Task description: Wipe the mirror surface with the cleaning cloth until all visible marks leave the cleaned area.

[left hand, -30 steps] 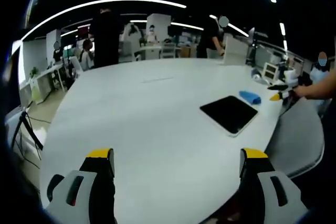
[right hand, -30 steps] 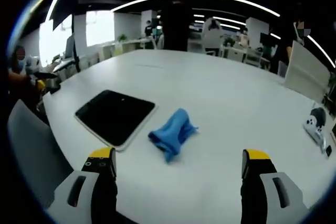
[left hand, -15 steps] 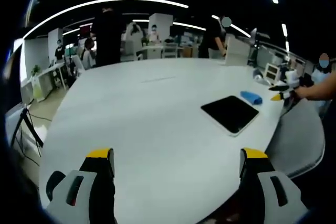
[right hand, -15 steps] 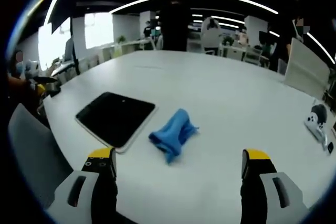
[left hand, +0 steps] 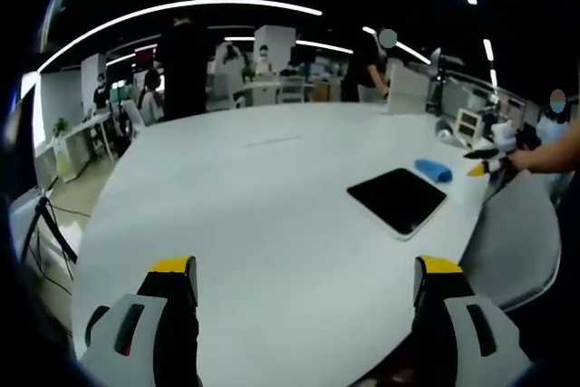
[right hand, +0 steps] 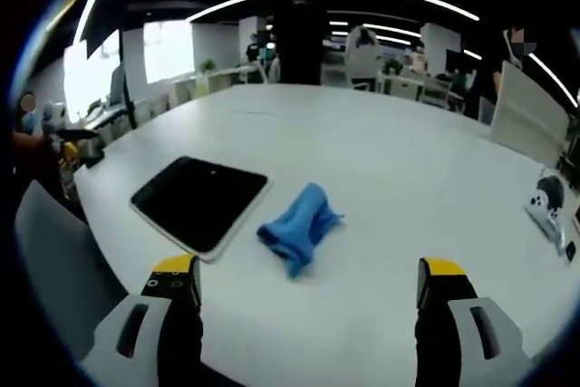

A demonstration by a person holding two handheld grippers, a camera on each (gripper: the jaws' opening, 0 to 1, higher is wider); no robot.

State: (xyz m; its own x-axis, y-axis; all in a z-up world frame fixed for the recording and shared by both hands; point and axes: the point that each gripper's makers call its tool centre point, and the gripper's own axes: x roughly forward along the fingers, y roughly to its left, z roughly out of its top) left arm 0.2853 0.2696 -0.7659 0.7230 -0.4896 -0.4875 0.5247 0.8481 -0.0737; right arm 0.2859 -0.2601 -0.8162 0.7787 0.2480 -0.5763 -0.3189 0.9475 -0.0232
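A dark flat mirror with a pale rim lies on the white table. Just right of it rests a crumpled blue cleaning cloth. My right gripper hovers open near the table's edge, short of the cloth, nothing between its jaws. In the left gripper view the mirror and the cloth sit far off to the right. My left gripper is open over bare table. The other gripper, held by a person's hand, shows at the far right there.
A grey chair back stands at the table's edge left of the mirror; it also appears as a grey chair in the left gripper view. A small white device lies at the table's right. Several people and desks fill the background.
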